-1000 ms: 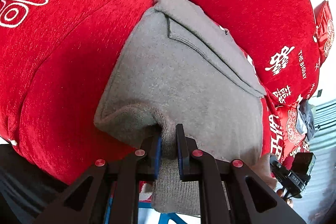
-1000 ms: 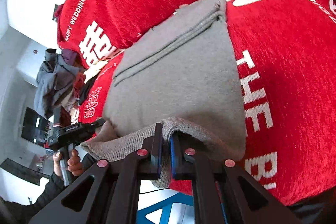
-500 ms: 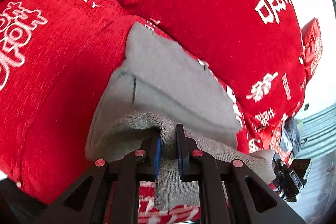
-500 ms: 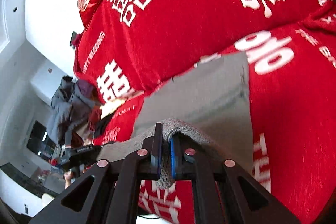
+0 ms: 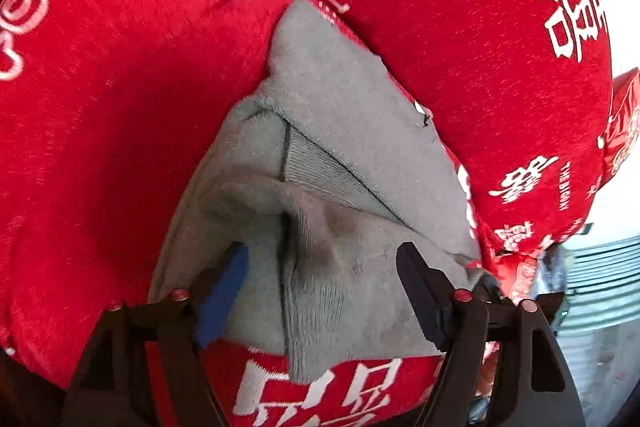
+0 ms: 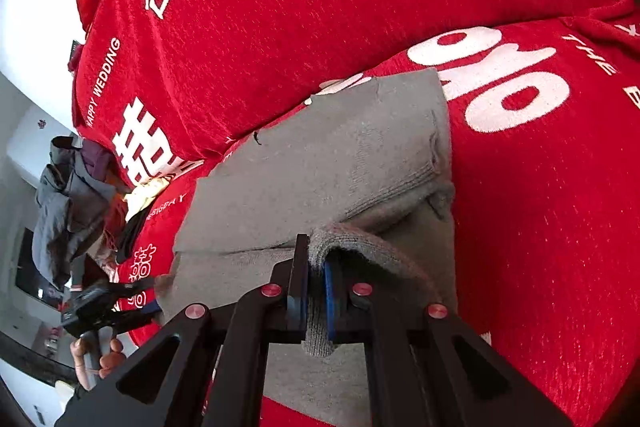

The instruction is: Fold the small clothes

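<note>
Closest in, the left gripper (image 5: 322,267) has its jaws spread wide, released, straddling a bunched ridge of the grey sweater (image 5: 340,147) without pinching it. On the other side, the right gripper (image 6: 316,281) is clenched on a ribbed hem of that same sweater (image 6: 320,163), the knit pinched into a hump between the blue pads (image 6: 329,291).

Beyond the jaws, the sweater lies on a red sofa cushion (image 6: 540,207) printed with white lettering, its near edge doubled back over the body and the ribbed band showing across the middle. It looks like a fold just being laid down, one corner let go and the other yet to be released.

This knit looks soft, light and floppy, with no stiffness to hold a crease. It will sag wherever it is unsupported, so the thick ribbed hem or a seam corner is the sensible place to take hold.

Further back, the red back cushion (image 5: 460,47) rises behind the sweater, and a heap of dark clothes (image 6: 68,195) sits well apart at the far left.
</note>
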The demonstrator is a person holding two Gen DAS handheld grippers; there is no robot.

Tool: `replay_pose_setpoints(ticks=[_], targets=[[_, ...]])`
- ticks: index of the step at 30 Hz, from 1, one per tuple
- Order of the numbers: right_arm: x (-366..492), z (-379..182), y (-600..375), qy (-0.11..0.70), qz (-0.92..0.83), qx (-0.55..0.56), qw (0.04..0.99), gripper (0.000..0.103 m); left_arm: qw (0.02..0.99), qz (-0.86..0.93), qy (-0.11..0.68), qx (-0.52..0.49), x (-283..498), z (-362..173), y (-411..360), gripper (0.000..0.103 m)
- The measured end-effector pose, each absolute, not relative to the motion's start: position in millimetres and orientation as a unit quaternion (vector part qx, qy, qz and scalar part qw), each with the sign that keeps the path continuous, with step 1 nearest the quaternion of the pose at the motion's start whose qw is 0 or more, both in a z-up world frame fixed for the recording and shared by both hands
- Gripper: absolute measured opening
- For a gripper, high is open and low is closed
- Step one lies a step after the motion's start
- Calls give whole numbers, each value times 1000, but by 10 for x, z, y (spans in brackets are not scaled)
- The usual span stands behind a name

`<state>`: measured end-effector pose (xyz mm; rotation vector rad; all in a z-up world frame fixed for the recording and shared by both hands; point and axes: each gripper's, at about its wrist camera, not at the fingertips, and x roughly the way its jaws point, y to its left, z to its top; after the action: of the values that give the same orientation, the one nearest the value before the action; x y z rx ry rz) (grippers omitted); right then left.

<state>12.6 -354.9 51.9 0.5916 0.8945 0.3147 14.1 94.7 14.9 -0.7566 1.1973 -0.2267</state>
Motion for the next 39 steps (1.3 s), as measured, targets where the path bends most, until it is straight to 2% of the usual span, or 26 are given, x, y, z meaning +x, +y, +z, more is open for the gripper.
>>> replay_pose_setpoints(ticks=[9, 12, 13, 14, 15, 18, 24, 29, 39], targets=[[75, 566, -3572, 416, 160, 277, 851, 7, 742, -137, 564, -334, 207, 157, 616, 77], [69, 562, -3593, 415, 161, 276, 852, 7, 746, -141, 577, -302, 198, 139, 442, 75], [70, 559, -3594, 415, 161, 276, 852, 7, 747, -138, 581, -291, 207, 108, 413, 63], [74, 559, -3591, 415, 161, 275, 852, 7, 754, -130, 581, -279, 215, 103, 411, 31], [74, 564, -3591, 415, 159, 274, 853, 7, 752, -129, 584, -275, 238, 98, 432, 10], [46, 651, -3617, 408, 160, 280, 854, 7, 745, -140, 569, -317, 262, 194, 577, 10], [104, 1061, -3618, 377, 171, 270, 869, 7, 780, -153, 519, -314, 463, 706, 665, 10], [354, 1320, -3612, 362, 168, 273, 875, 7, 786, -159, 505, -320, 855, 899, 681, 10], [1316, 1103, -3639, 397, 141, 279, 863, 7, 781, -147, 524, -307, 1773, 574, 515, 10]])
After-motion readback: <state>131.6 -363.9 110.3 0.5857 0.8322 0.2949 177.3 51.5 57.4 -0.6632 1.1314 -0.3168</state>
